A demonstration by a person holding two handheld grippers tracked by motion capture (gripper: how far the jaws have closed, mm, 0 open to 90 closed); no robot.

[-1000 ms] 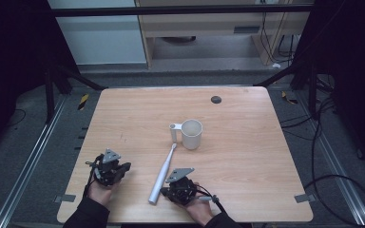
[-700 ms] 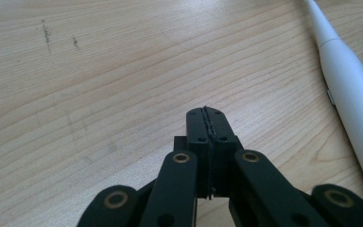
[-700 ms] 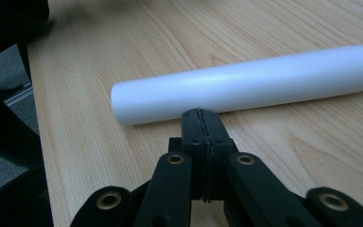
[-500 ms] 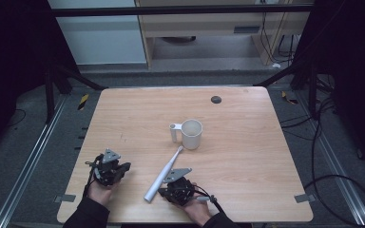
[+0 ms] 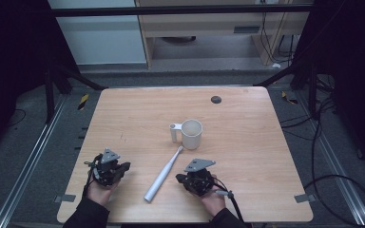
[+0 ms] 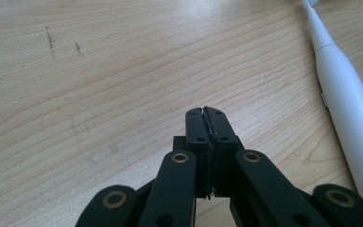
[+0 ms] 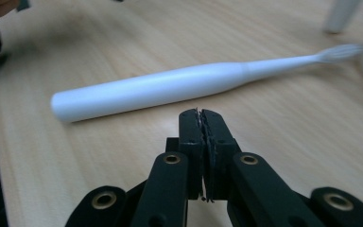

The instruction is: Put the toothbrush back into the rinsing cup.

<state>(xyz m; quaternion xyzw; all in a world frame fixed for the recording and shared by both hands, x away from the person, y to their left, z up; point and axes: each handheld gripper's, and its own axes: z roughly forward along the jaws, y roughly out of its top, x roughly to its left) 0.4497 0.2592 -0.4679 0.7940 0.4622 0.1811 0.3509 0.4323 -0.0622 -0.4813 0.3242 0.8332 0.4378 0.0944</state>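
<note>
Here, a toothbrush [image 5: 163,175] lies flat on the counter [image 5: 123,118], between two grippers.
Left gripper [image 5: 108,167] and right gripper [image 5: 197,176] are both clenched on nothing; brush head nears the cup [image 5: 191,134].

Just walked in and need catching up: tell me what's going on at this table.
A person sits at a wooden table with a gripper in each hand. A white electric toothbrush lies flat between them, its bristles pointing at a white mug. The left gripper and the right gripper both rest near the table's near edge, jaws shut on nothing. The right one sits just beside the toothbrush without touching it.
</note>
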